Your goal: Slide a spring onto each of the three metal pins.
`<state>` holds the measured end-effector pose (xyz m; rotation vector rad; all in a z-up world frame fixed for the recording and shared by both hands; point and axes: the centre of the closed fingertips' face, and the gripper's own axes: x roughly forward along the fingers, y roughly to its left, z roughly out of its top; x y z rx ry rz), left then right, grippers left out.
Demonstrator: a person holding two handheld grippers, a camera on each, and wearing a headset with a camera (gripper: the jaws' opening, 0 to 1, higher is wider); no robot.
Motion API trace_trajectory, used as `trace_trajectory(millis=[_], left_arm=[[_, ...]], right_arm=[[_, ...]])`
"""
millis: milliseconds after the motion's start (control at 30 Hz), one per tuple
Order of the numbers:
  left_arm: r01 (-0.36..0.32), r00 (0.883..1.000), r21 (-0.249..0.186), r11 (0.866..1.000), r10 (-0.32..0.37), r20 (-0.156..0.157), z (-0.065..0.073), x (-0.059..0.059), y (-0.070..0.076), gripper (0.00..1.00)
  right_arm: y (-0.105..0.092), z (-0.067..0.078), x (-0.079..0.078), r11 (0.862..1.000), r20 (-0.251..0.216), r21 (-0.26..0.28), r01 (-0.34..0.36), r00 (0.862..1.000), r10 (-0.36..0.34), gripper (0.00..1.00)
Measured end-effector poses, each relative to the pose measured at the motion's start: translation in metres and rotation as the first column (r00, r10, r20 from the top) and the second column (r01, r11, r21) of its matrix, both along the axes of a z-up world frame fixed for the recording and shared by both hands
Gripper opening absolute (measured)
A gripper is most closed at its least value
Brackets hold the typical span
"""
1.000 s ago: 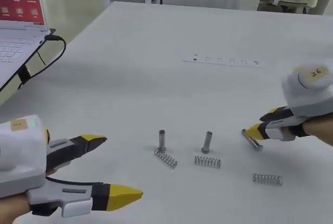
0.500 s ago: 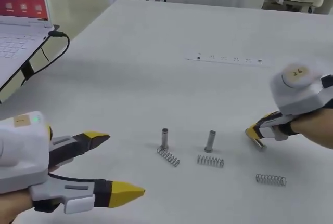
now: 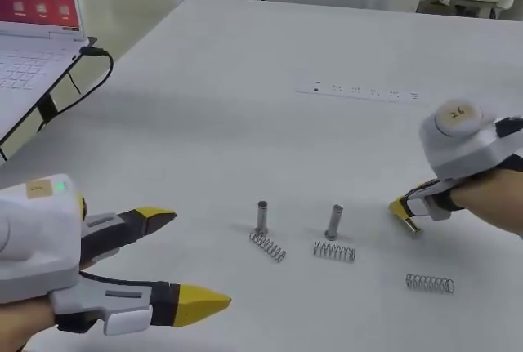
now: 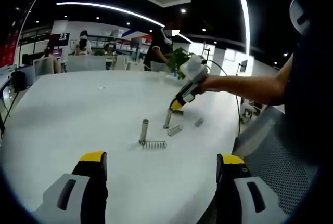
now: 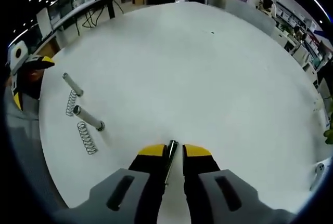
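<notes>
- Laptop (image 3: 33, 33): open, far to the left of the middle pin (image 3: 334, 221), at the edge of the white table (image 3: 245, 107). A black cable (image 3: 69, 82) leaves its side.
- Left gripper (image 3: 198, 258): well to the left of the middle pin and nearer to us. We see its yellow-tipped jaws spread wide, with nothing between them.
- Left pin (image 3: 261, 215): upright on the table, the next pin to the left of the middle pin and apart from it. The left spring (image 3: 267, 247) lies on its side just beside this pin's base, slanted.
- Middle pin: upright on the table, our reference point. The middle spring (image 3: 334, 251) lies flat just in front of it, on the side nearer to us.
- Socket strip (image 3: 357, 91): set in the tabletop well beyond the middle pin.
- Right gripper (image 3: 402, 207): to the right of the middle pin, with its tips pointed down toward the table. In the right gripper view we see its jaws drawn narrow onto the third pin (image 3: 411, 223). This pin hangs tilted, and we cannot tell whether its lower end touches the table.
- Right spring (image 3: 430, 284): flat on the table, to the right of the middle pin and nearer to us. It lies apart from the right gripper.
</notes>
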<state>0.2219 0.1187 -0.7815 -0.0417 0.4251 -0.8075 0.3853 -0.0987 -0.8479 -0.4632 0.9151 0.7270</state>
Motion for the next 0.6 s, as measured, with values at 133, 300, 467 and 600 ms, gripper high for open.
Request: trace_trajectory(millis=[133, 300, 467, 600], left_arm=[[-0.001, 1.000, 0.000, 1.000, 0.001, -0.001, -0.0002, 0.0000, 0.0004, 0.83], [0.000, 1.000, 0.001, 1.000, 0.000, -0.001, -0.0005, -0.0001, 0.0005, 0.83], [-0.001, 1.000, 0.000, 1.000, 0.001, -0.001, -0.0004, 0.0003, 0.0008, 0.82], [0.000, 1.000, 0.001, 1.000, 0.000, -0.002, -0.0008, 0.0003, 0.0008, 0.82]], right_arm=[[0.0013, -0.0011, -0.0001, 1.000, -0.011, 0.009, 0.011, 1.000, -0.011, 0.08], [0.0012, -0.0032, -0.0008, 1.000, -0.024, 0.003, 0.020, 1.000, -0.020, 0.07], [0.0021, -0.0067, -0.0026, 0.999, -0.043, 0.005, 0.045, 0.998, -0.044, 0.08], [0.0025, -0.0067, -0.0020, 0.998, -0.045, 0.001, 0.064, 0.997, -0.063, 0.07]])
